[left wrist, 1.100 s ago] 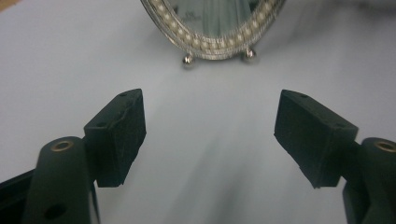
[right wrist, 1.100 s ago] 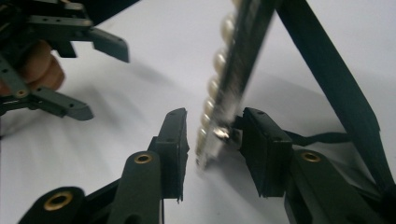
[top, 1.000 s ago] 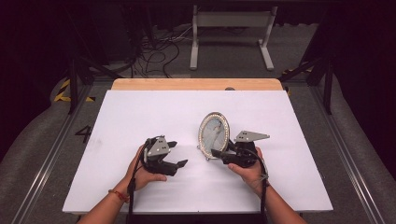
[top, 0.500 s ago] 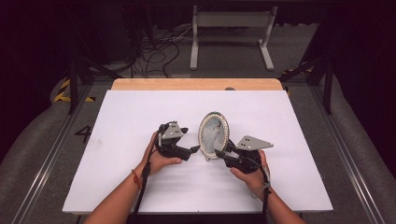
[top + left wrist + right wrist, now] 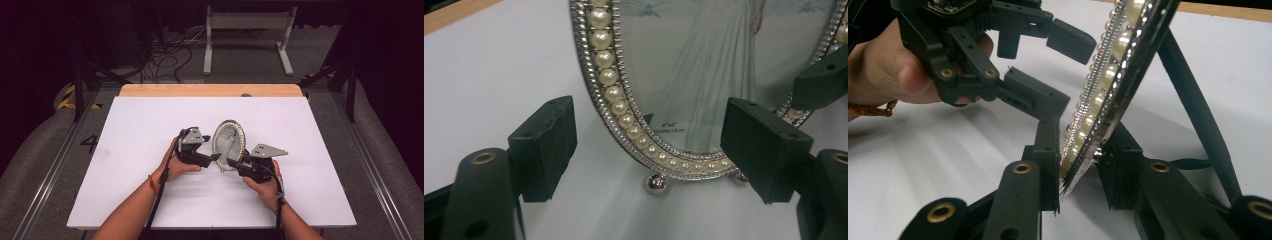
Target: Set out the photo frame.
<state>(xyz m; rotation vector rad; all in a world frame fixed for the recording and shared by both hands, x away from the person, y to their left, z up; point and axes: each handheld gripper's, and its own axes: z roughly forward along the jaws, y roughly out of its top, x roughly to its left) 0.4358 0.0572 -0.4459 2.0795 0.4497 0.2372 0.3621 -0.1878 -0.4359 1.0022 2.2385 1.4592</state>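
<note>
An oval picture frame [image 5: 229,142] with a pearl border stands upright on the white table [image 5: 140,125], propped by its back leg [image 5: 1193,105]. My right gripper [image 5: 231,162] reaches its lower rim from the right. In the right gripper view, the jaws [image 5: 1080,170] have just been closing and press the frame [image 5: 1118,65] from front and back. My left gripper [image 5: 212,148] is at the frame's lower left. It is open, and its jaws have just narrowed slightly. The left gripper view shows the pearl rim [image 5: 624,115] between the pads [image 5: 546,142], untouched.
A wooden strip [image 5: 200,90] runs along the table's far edge. Beyond it the dark floor holds cables [image 5: 165,50] and a metal stand [image 5: 247,30]. Rails [image 5: 45,175] run along both sides of the table.
The left hand has carried its gripper to the right, up to the frame's lower left rim. The right gripper has stayed at the frame's bottom and closed its jaws onto the rim.
</note>
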